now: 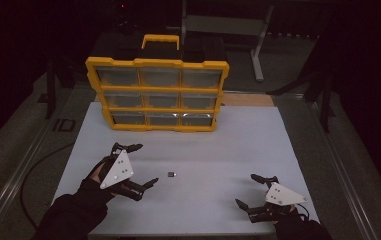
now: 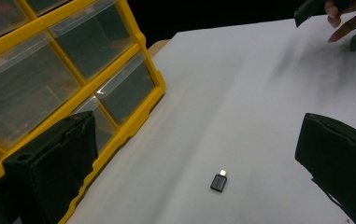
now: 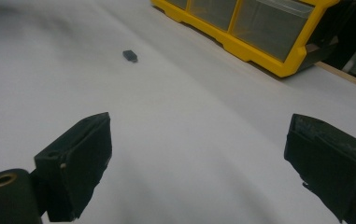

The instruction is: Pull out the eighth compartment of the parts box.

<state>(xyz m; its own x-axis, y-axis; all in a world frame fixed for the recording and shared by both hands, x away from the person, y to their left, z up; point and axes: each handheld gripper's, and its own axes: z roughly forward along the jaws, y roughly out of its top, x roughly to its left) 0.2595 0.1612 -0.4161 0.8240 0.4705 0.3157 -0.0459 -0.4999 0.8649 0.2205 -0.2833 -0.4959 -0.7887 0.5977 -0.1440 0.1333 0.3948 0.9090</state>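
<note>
Nearest my side of the white table (image 1: 218, 200), I am holding the right gripper (image 1: 250, 191) with its jaws spread wide and nothing between them; the small dark adapter (image 3: 129, 55) is lying well apart from it, ahead and to the left in the right gripper view. I am holding the left gripper (image 1: 143, 165) with its jaws likewise spread and empty. The adapter is resting flat on the bare surface just beyond the opening of these jaws, between their two lines but touching neither, its metal plug end pointing away in the left gripper view. At the far edge, the yellow drawer organizer (image 1: 157, 95) is standing upright, its clear drawers facing me, well apart from the adapter.
</note>
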